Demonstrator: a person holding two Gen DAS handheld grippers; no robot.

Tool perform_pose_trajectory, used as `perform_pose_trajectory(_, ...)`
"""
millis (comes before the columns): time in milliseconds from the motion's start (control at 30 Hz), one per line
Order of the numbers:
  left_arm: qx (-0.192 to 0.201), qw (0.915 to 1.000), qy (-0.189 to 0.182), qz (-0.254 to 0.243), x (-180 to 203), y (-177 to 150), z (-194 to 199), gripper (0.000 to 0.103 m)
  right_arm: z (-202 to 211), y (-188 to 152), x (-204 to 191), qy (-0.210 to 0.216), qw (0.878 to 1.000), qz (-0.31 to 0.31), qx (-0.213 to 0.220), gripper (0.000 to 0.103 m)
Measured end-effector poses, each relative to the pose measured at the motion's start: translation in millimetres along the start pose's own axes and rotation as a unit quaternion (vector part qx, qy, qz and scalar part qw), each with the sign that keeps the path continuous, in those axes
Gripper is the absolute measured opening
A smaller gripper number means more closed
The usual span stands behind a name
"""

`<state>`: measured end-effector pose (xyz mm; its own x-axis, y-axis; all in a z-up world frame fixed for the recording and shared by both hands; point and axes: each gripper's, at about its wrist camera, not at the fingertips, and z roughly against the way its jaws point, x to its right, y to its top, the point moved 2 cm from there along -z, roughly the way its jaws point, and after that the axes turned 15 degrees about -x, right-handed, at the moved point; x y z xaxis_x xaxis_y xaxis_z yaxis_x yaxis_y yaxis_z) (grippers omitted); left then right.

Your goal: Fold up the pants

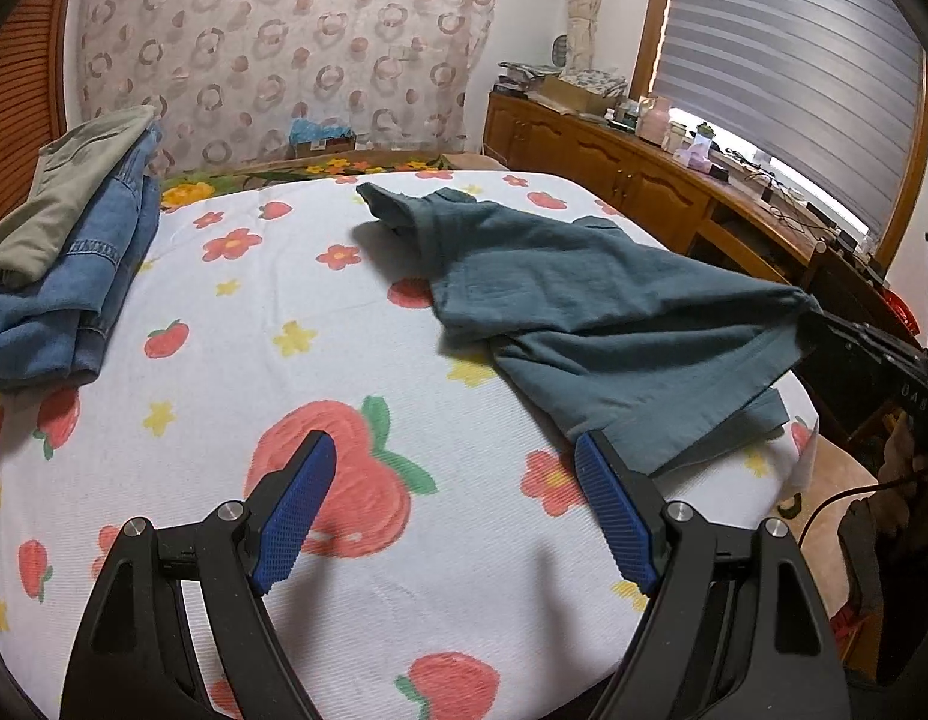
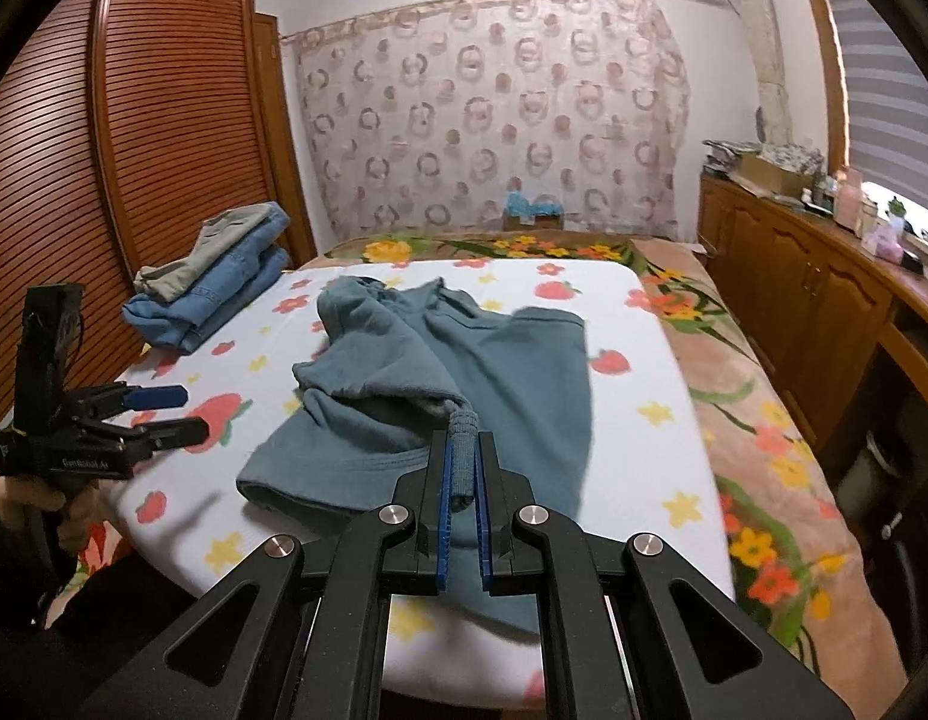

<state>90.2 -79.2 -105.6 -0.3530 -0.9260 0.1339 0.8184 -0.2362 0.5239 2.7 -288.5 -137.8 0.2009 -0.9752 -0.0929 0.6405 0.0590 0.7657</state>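
Observation:
The teal pants lie crumpled on the white strawberry-print sheet; they also show in the right wrist view. My right gripper is shut on a bunched edge of the teal pants and lifts it off the bed; it shows at the right edge of the left wrist view. My left gripper is open and empty above the sheet, just left of the pants' near hem. It also shows in the right wrist view, open.
A stack of folded clothes, olive on denim, sits at the bed's far left, also in the right wrist view. A wooden cabinet with clutter runs along the right. A slatted wardrobe stands at left.

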Motion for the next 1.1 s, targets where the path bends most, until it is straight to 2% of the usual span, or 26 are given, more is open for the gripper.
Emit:
perform_pose_trajectory(200,0.003,1.0000,-0.001,-0.002,1,0,2,0.083,11,-8,-6,-0.005,1.000,-0.018,-0.002,0.007)
perform_pose_trajectory(600,0.018,0.9998,0.002,0.002,1,5,7,0.083,7,-13,-11,-0.009,0.998,-0.036,-0.045,0.007)
perform_pose_trajectory(667,0.023,0.9997,0.002,0.004,1,7,9,0.083,9,-10,-11,-0.013,0.998,-0.037,-0.047,0.011)
perform_pose_trajectory(733,0.036,0.9993,0.006,0.005,0,12,14,0.083,14,-6,-14,-0.018,0.998,-0.035,-0.042,0.025)
perform_pose_trajectory(800,0.046,0.9989,0.011,0.003,2,16,18,0.083,22,-3,-13,-0.027,0.999,-0.032,-0.034,0.032)
perform_pose_trajectory(1100,0.066,0.9977,0.015,-0.005,0,28,28,0.083,30,25,-42,-0.021,0.999,0.024,-0.018,0.033)
